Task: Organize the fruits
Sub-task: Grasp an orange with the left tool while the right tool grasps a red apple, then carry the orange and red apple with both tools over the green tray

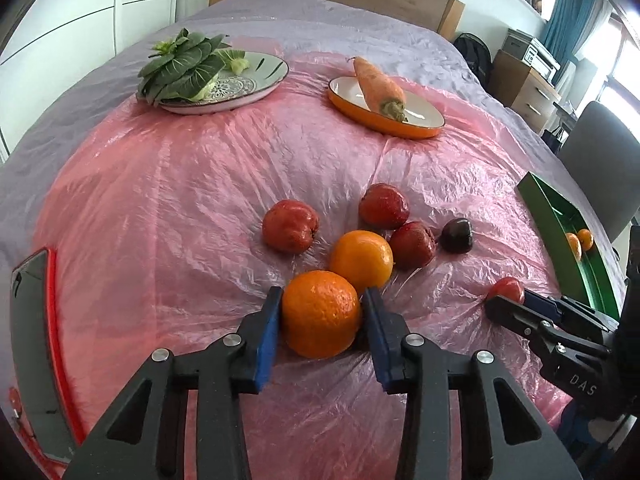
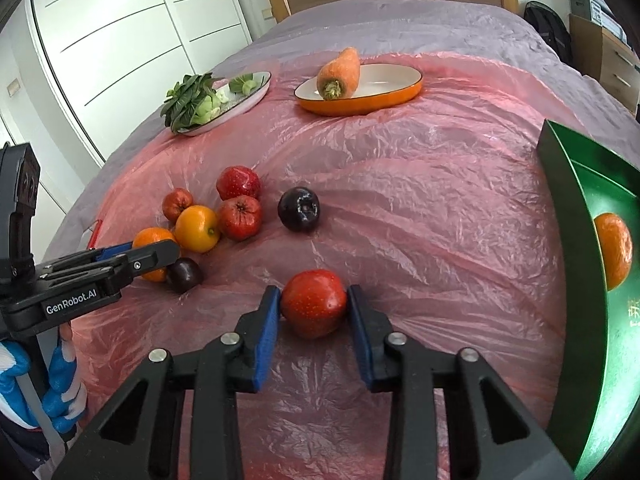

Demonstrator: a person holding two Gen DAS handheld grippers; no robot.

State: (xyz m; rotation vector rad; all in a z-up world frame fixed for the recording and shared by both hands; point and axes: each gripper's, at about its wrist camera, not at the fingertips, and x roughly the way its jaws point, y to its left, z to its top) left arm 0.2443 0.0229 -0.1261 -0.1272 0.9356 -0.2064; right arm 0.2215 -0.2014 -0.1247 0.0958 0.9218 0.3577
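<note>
On the pink plastic sheet my left gripper (image 1: pixel 322 294) is shut on an orange (image 1: pixel 320 314), its blue pads against both sides. Just behind it lie a second orange (image 1: pixel 362 260), three red apples (image 1: pixel 290 226) (image 1: pixel 384 206) (image 1: pixel 412 244) and a dark plum (image 1: pixel 456 235). My right gripper (image 2: pixel 313 290) is shut on a separate red apple (image 2: pixel 314 304), which rests on the sheet. The green tray (image 2: pixel 580 240) to its right holds an orange (image 2: pixel 614 250). Another dark plum (image 2: pixel 184 275) sits under the left gripper (image 2: pixel 136 258) in the right wrist view.
At the back stand a plate (image 1: pixel 256 76) of leafy greens and an orange dish (image 1: pixel 384 120) holding a carrot (image 1: pixel 378 86). A grey tray with a red rim (image 1: pixel 32 340) lies at the left edge. A grey chair (image 1: pixel 600 160) stands beyond the green tray (image 1: pixel 560 232).
</note>
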